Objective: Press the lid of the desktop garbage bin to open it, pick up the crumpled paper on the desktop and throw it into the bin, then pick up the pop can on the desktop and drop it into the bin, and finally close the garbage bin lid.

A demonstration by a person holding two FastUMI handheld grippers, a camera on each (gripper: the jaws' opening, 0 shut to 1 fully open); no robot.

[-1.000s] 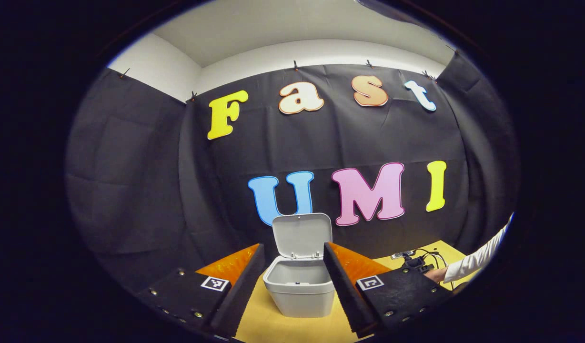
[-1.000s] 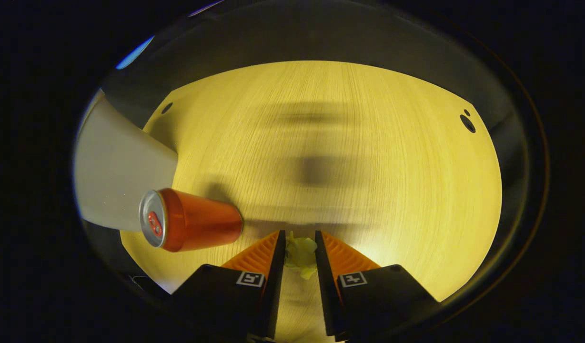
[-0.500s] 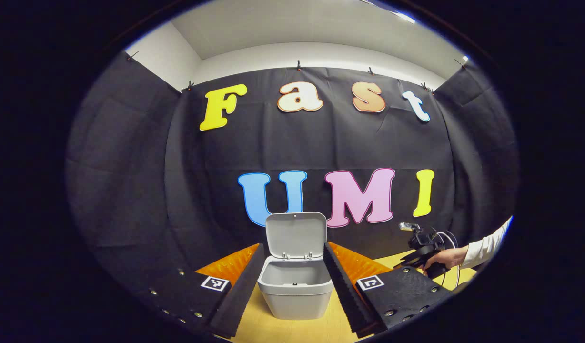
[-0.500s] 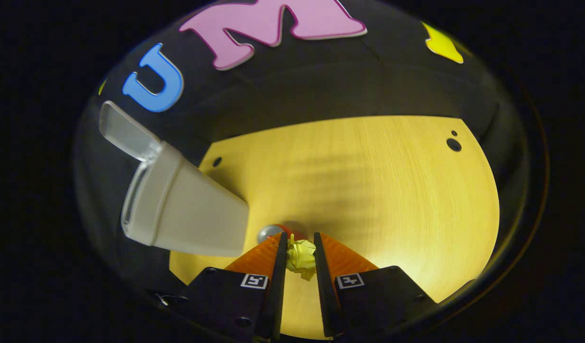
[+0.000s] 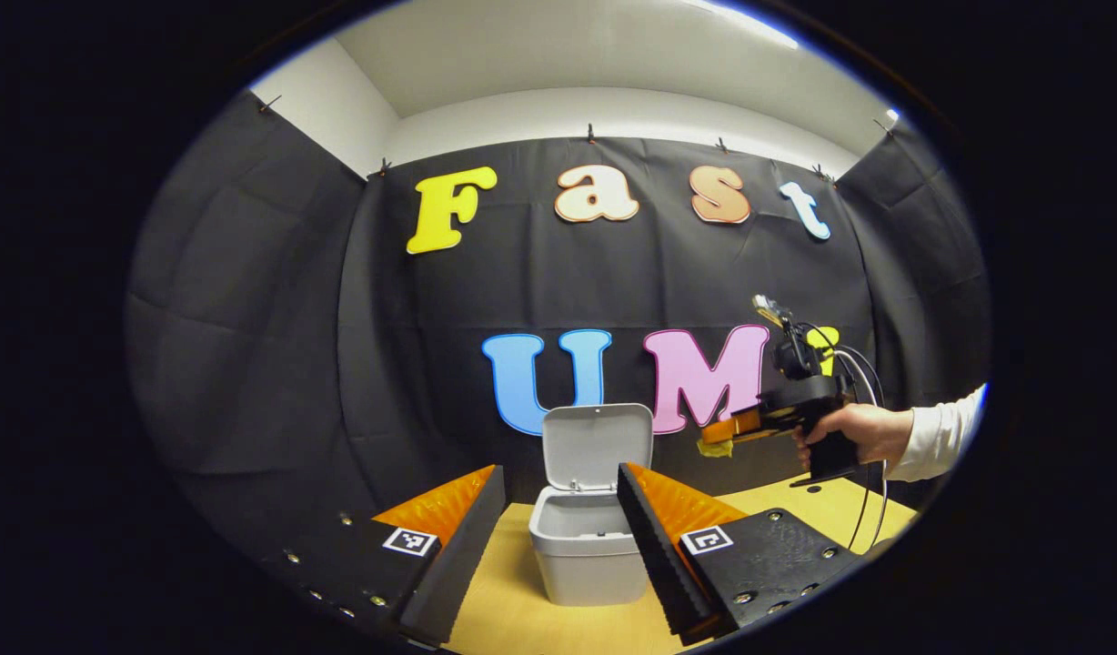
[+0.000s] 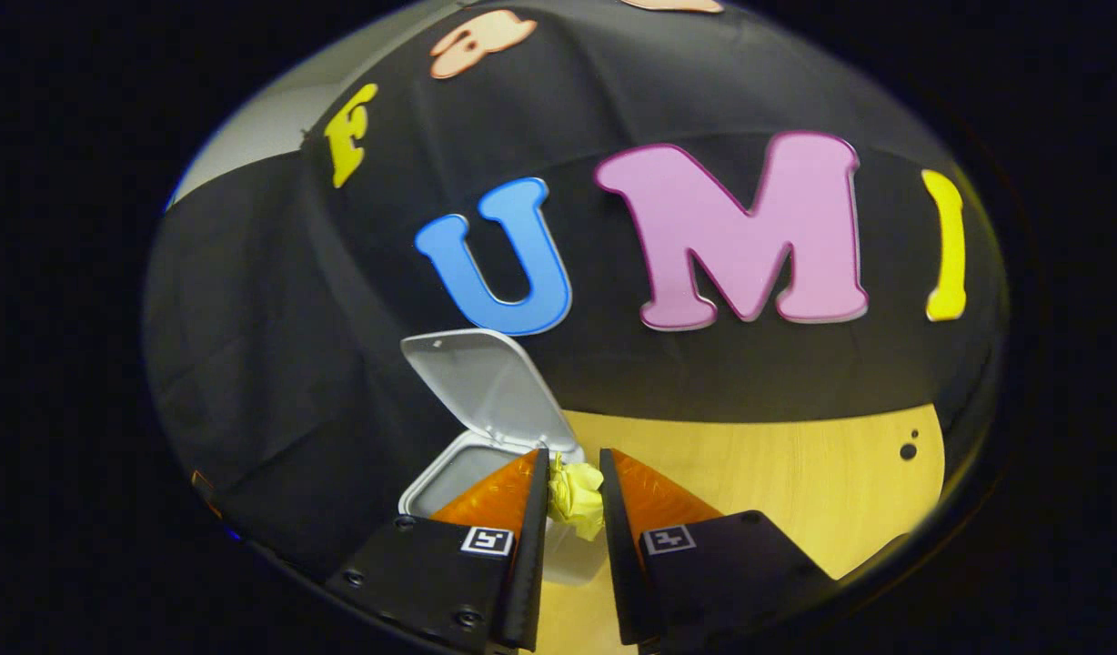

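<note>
Lid (image 5: 598,444) of the small grey plastic bin (image 5: 581,557) stands open already, so that step is done. My right gripper (image 6: 574,496) pinches the crumpled yellow paper ball (image 6: 577,496) between both fingers, raised above the pale wooden desktop (image 6: 777,473) just right of the bin's mouth. My left gripper (image 5: 558,518) hangs spread and empty on the near side of the bin. Dropping the paper, binning the can and closing the lid remain.

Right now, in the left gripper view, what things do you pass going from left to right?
Small grey plastic garbage bin with its lid up → crumpled yellow paper ball pinched in the right gripper → the hand holding it → white sleeve.
</note>
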